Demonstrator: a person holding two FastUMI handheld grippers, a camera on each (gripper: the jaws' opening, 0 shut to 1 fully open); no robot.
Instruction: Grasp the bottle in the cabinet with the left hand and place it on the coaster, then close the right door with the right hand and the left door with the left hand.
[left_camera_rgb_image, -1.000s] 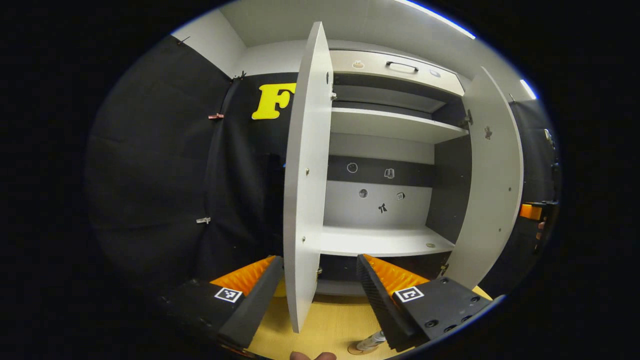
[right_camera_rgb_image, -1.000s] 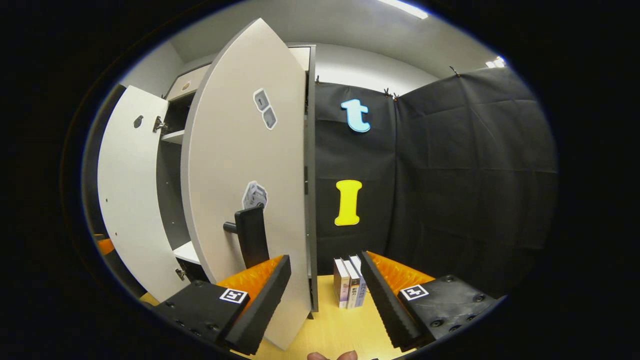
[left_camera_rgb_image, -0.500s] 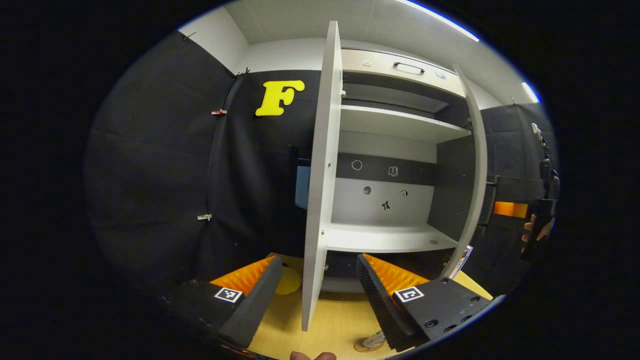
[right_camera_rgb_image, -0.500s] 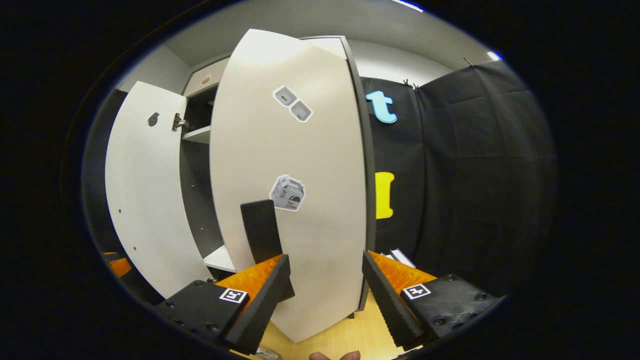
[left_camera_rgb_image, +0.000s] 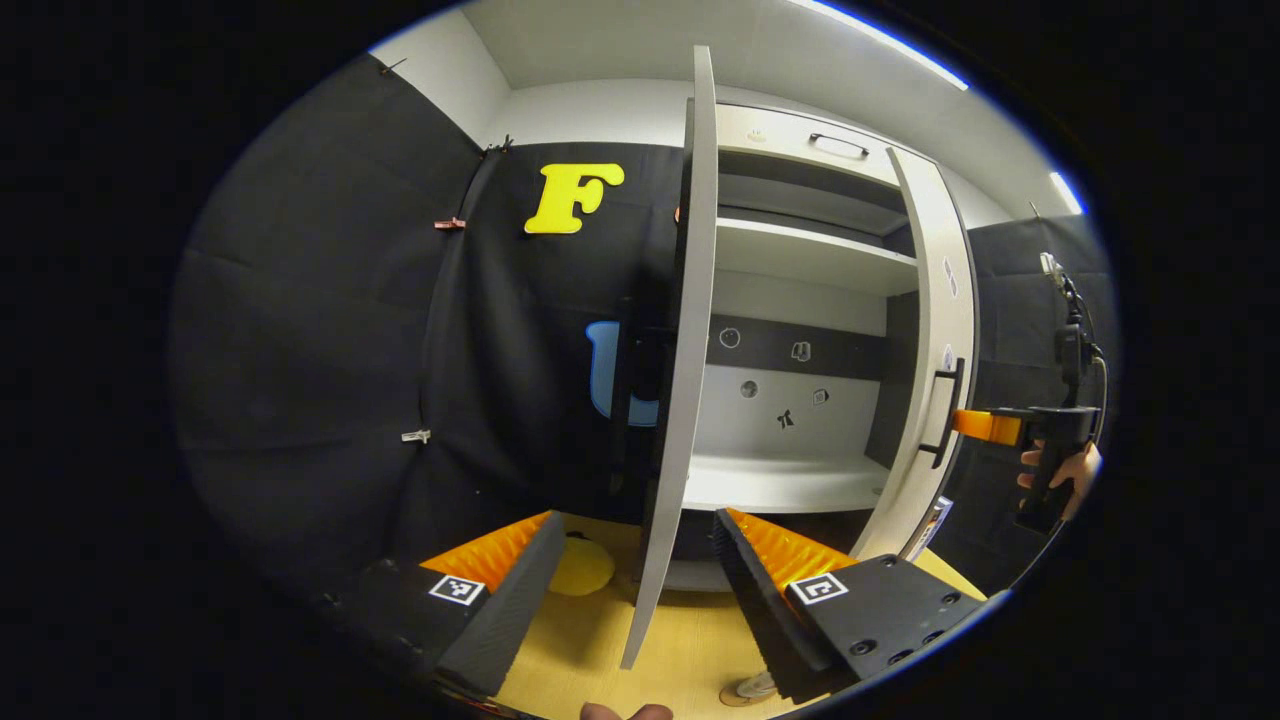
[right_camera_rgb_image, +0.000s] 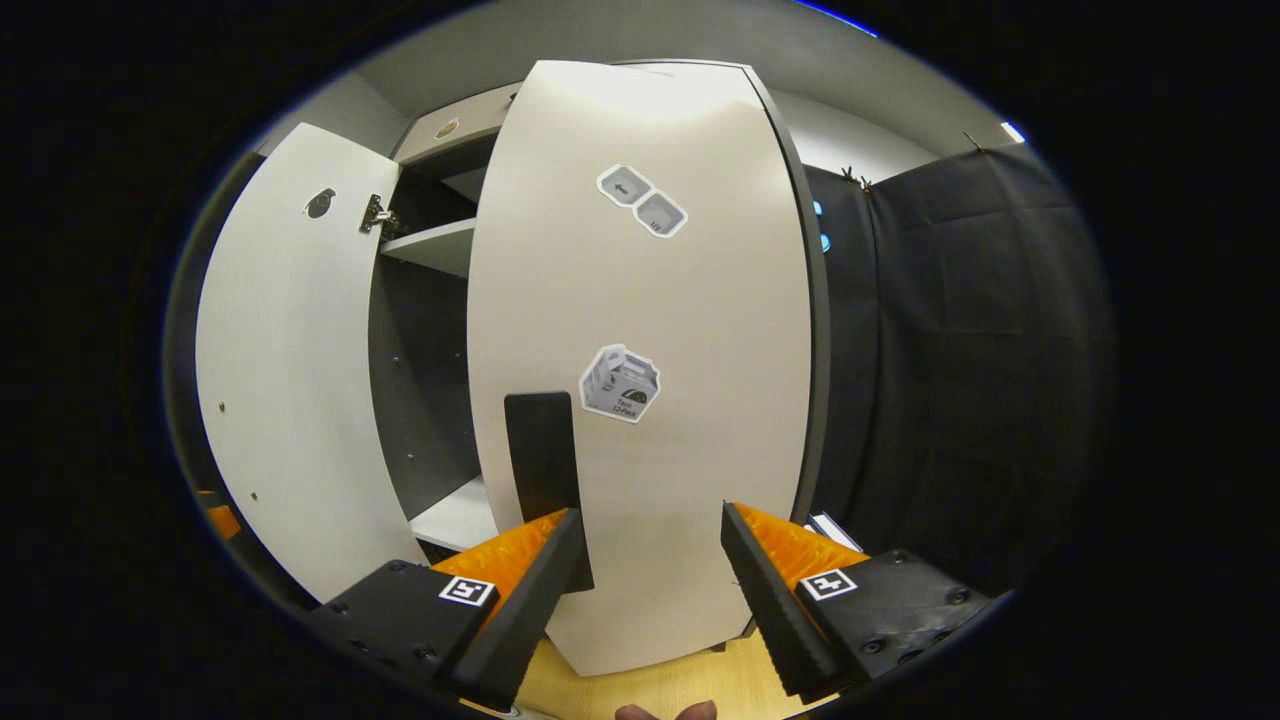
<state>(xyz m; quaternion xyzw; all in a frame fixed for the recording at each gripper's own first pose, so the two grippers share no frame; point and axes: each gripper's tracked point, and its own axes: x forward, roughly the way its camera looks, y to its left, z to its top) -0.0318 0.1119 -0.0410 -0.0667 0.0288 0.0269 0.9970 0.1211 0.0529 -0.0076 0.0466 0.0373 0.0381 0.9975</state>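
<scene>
The white cabinet (left_camera_rgb_image: 800, 260) stands on a wooden table. Its left door (left_camera_rgb_image: 685, 350) shows edge on, straight ahead of my left gripper (left_camera_rgb_image: 635, 590), which is open with the door's lower edge between its fingers, untouched. The bottle (left_camera_rgb_image: 752, 685) sits on a brown coaster (left_camera_rgb_image: 728, 697) at the bottom edge, beside my finger. The right door (right_camera_rgb_image: 650, 400) stands half swung in, with a black handle (right_camera_rgb_image: 545, 460). My right gripper (right_camera_rgb_image: 645, 590) is open close against its front face. That right gripper (left_camera_rgb_image: 985, 427) and the hand (left_camera_rgb_image: 1060, 470) holding it show beside the right door (left_camera_rgb_image: 930, 330).
A yellow object (left_camera_rgb_image: 582, 566) lies on the table (left_camera_rgb_image: 690, 650) left of the left door. The lower shelf (left_camera_rgb_image: 770, 485) is bare. Books (right_camera_rgb_image: 835, 530) stand behind the right door's far edge. Black cloth walls close in on both sides.
The right door has swung further shut, with my right gripper following its face. The left gripper view has shifted, so the left door now shows edge on.
</scene>
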